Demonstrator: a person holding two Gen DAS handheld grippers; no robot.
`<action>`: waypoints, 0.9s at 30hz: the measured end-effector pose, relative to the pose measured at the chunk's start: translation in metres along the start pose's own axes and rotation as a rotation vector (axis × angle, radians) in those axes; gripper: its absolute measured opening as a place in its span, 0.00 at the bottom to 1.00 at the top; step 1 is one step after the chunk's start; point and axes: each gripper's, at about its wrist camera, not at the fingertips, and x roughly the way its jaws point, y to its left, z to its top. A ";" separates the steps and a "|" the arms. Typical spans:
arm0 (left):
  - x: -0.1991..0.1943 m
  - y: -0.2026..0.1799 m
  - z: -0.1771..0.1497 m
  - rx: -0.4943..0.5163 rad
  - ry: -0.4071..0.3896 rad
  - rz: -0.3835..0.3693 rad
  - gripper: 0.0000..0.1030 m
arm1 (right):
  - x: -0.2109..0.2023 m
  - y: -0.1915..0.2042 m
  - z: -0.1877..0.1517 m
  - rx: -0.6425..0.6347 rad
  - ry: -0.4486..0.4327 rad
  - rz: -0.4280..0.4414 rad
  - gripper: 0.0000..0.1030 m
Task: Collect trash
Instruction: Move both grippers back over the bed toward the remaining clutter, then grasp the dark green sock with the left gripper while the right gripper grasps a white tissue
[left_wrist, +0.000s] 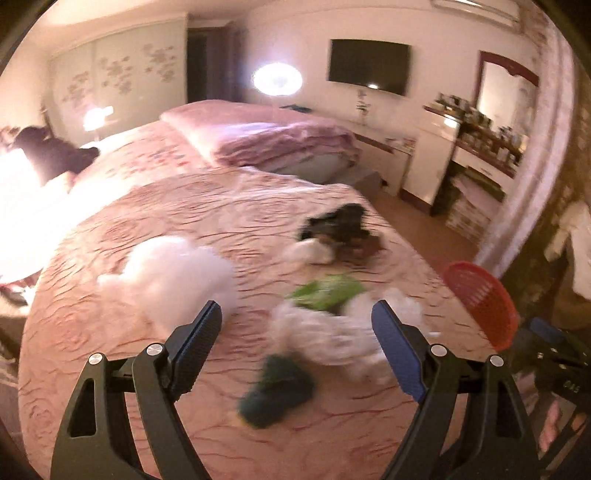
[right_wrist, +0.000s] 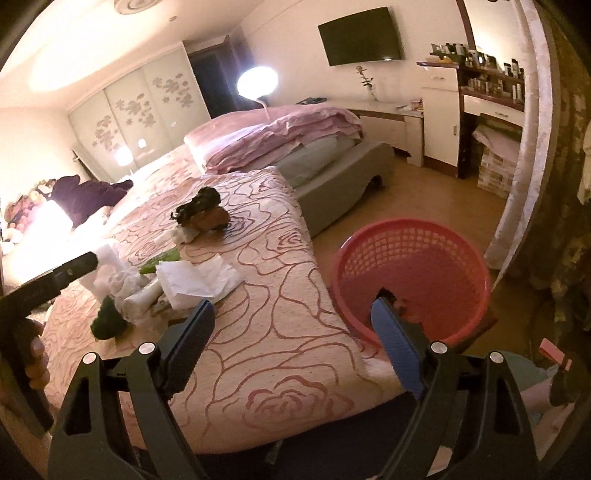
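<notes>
Trash lies on the pink rose-patterned bedspread (right_wrist: 266, 354): crumpled white tissue (right_wrist: 195, 280), a green wrapper (left_wrist: 325, 293), a dark green lump (left_wrist: 275, 391), a white wad (left_wrist: 170, 277) and a black and brown pile (right_wrist: 203, 214). The left view is blurred. My left gripper (left_wrist: 295, 321) is open and empty above the tissue and green lump. My right gripper (right_wrist: 291, 314) is open and empty over the bed's edge, next to the red basket (right_wrist: 413, 280) on the floor. A small dark scrap (right_wrist: 397, 304) lies in the basket.
A folded pink quilt (right_wrist: 295, 136) lies at the bed's far end. A white dresser and shelves (right_wrist: 480, 96) stand along the right wall, with a wall TV (right_wrist: 360, 37). A curtain (right_wrist: 535, 147) hangs beside the basket. Wooden floor (right_wrist: 424, 192) lies between.
</notes>
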 end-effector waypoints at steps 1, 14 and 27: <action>-0.001 0.005 -0.001 -0.008 0.000 0.007 0.78 | 0.000 0.001 0.000 -0.003 0.001 0.002 0.81; 0.010 0.020 -0.029 0.037 0.045 -0.009 0.77 | 0.000 0.008 -0.001 -0.016 0.007 0.010 0.81; 0.035 0.019 -0.048 0.048 0.115 -0.049 0.47 | 0.008 0.010 -0.002 -0.028 0.030 0.011 0.81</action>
